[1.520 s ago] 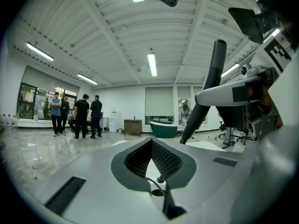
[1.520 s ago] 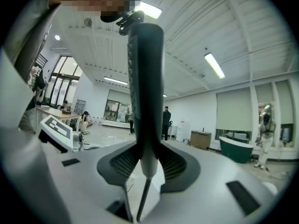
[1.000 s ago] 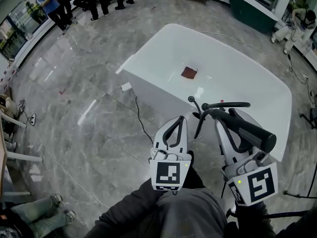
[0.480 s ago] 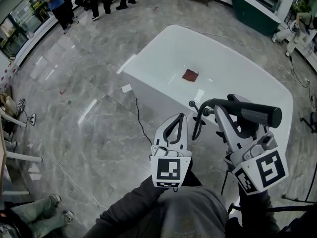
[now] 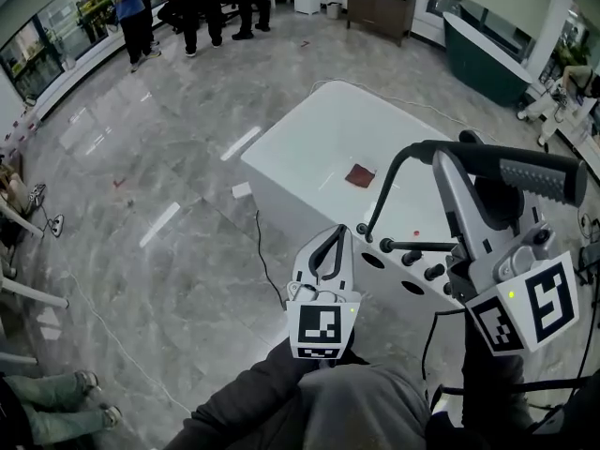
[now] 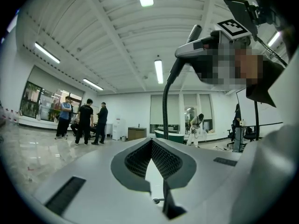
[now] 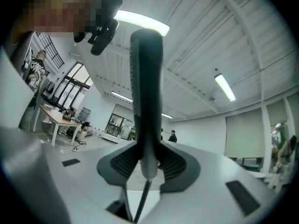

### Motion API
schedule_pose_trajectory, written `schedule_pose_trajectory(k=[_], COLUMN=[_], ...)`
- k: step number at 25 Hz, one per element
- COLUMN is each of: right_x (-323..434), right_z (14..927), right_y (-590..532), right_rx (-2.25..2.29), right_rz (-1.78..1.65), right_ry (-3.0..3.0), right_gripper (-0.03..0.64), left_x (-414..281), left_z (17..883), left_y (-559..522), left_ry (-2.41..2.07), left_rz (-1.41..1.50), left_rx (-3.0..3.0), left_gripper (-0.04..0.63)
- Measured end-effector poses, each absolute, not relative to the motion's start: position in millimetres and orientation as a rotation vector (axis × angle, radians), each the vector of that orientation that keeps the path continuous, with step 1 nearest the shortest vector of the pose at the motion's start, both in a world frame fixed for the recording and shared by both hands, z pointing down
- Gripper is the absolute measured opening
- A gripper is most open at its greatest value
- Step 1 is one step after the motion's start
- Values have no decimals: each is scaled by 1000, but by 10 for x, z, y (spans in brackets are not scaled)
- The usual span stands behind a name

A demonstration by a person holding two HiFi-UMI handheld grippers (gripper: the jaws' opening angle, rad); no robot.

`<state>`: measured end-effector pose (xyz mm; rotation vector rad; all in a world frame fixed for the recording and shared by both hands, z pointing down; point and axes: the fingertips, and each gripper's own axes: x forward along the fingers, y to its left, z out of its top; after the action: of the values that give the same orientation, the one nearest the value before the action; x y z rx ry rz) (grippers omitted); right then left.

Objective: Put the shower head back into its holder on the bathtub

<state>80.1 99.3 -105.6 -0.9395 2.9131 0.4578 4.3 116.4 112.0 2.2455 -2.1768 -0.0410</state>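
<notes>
Right gripper [image 5: 457, 157] is up higher than a second ago, carrying the shower head [image 5: 511, 174] with it. Its fingers pinch the dark handle from both sides, and in the right gripper view the handle stands straight up between the pads. Before, the shower head sat low at the near right, angled down in front of the bathtub [image 5: 289, 129]. It now lies almost level across the right of the head view, above the tub's near end and clear of the deck. The hose [image 5: 386, 184] has been drawn up into a long arc, its lower end dropping to the near rim beside a row of dark knobs [image 5: 412, 257], which were not visible earlier. I cannot tell which fitting there is the holder. Left gripper [image 5: 337, 232] sits at the near centre much as before — fingers pressed together, nothing between them, just left of the hose's foot. A red-brown square [image 5: 359, 175] lies on the tub's floor, unmoved. A black cable [image 5: 267, 242] trails over the grey marble floor [image 5: 141, 204] left of the tub. People [image 5: 197, 3] stand at the far left.
</notes>
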Motion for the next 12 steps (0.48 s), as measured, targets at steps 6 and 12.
schedule_pose_trajectory(k=[6, 12], right_x=[860, 994], right_z=[-536, -152], right_y=[1069, 841], right_rx=[-965, -1006], right_rz=[448, 256], right_ry=[2912, 2996], right_gripper=[140, 140], left_x=[20, 97], left_z=[1521, 1465], left_y=[1253, 1092], left_ry=[-2185, -2152], left_rz=[-38, 21], left_rx=[2249, 2218], left_gripper=[3, 3])
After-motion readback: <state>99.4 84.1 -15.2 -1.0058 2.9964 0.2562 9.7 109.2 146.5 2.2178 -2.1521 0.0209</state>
